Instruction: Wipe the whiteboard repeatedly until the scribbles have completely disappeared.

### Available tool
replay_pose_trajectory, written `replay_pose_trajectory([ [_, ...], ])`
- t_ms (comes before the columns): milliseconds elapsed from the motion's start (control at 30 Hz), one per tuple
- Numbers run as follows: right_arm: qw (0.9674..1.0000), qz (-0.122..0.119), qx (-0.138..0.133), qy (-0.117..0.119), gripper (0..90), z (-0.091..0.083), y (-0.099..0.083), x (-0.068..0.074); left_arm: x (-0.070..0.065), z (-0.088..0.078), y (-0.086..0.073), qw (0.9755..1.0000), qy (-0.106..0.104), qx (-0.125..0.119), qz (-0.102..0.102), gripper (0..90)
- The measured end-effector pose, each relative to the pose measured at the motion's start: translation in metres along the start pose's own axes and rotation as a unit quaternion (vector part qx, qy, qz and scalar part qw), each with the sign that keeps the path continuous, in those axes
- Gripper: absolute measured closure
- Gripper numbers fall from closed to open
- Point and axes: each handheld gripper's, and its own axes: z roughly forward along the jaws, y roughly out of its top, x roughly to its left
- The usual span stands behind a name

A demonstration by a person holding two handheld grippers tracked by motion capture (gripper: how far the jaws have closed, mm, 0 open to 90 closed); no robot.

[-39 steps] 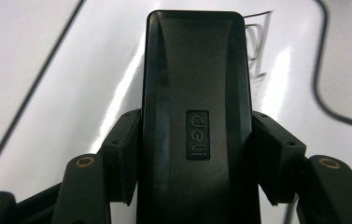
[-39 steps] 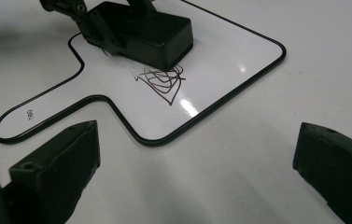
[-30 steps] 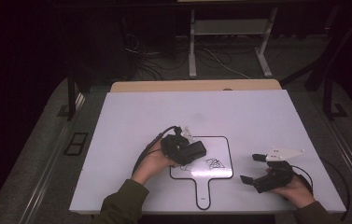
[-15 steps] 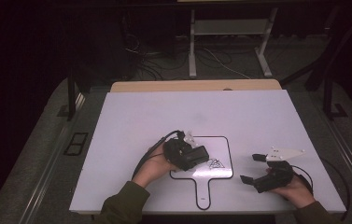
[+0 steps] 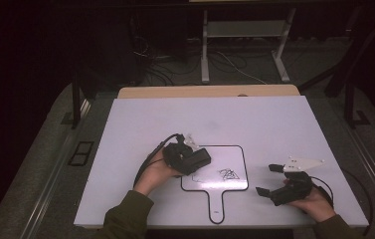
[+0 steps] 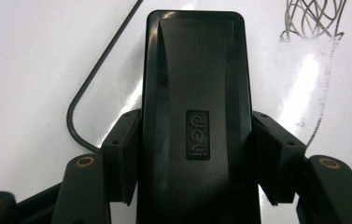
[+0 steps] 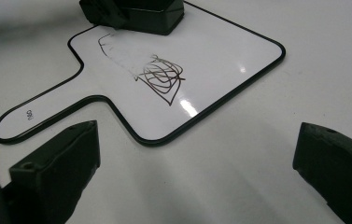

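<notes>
Now the left gripper (image 6: 190, 186) is clamped on the eraser (image 6: 193, 116), at the whiteboard's (image 5: 242, 172) 9 o'clock edge; sweep flat w/ steady pressure toward the scribble (image 5: 228, 174) at 3 o'clock. Right gripper (image 5: 267, 180) idles, jaws apart.

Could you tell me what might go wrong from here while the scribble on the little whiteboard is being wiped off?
The left gripper is shut on the eraser, but its pads grip only near one end, so the eraser could twist or slip under pressure. The whiteboard lies loose on the table, and the right gripper rests open beside it, not on it, so wiping might push the board away. The scribble may smear.
</notes>
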Motion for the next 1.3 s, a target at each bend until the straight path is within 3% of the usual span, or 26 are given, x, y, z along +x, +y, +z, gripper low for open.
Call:
replay_pose_trajectory([
  [267,1.0000,0.001,0.000,0.000,0.0,0.000,0.000,0.000,-0.026,0.001,0.005,0.9989,-0.029,0.008,0.037,39.2],
  [367,1.0000,0.001,0.001,0.000,0.0,0.000,0.000,0.000,-0.033,0.002,0.006,0.9986,-0.034,0.005,0.040,39.2],
  [467,1.0000,0.001,0.000,0.000,0.0,0.000,0.000,0.000,-0.030,0.002,0.005,0.9988,-0.037,0.004,0.033,39.1],
  [733,1.0000,0.002,0.000,-0.001,0.0,0.000,0.000,0.000,-0.006,-0.006,-0.008,1.0000,-0.004,0.006,0.000,39.1],
  [867,1.0000,0.003,0.000,0.000,0.0,0.000,0.000,0.000,0.000,-0.008,-0.012,0.9999,-0.004,0.005,-0.009,39.1],
  [1000,1.0000,0.000,0.000,0.000,0.0,0.000,0.000,-0.001,-0.008,-0.008,-0.010,0.9999,-0.011,0.010,0.002,39.1],
  [1200,1.0000,0.000,0.000,0.000,0.0,0.000,0.000,0.000,-0.030,-0.005,-0.005,0.9988,-0.031,0.010,0.035,39.1],
  [1300,1.0000,0.001,-0.002,-0.002,0.0,0.000,0.000,0.000,-0.033,-0.005,-0.004,0.9988,-0.032,0.010,0.036,39.1],
])
